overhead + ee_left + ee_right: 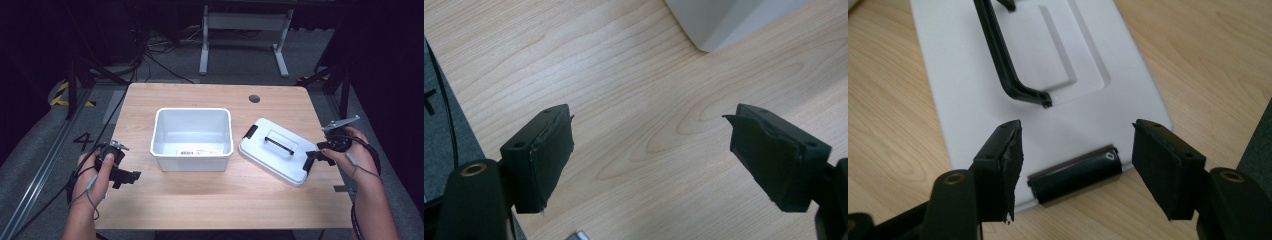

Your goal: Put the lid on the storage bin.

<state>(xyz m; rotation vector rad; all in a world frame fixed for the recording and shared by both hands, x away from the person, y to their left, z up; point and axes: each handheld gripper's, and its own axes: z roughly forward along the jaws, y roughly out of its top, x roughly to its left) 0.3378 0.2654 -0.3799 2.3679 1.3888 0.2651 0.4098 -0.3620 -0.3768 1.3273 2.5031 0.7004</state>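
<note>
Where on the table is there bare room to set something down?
The near strip of the table, in front of the bin and lid, is bare. So is the far strip behind them, around the hole. It is tight between bin and lid.

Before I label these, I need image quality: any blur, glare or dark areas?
High view: table evenly lit, surroundings dark. Left gripper view: wood grain sharp, jaws soft, faint sheen. Right gripper view: lid bright but not blown out, its clasp crisp.
</note>
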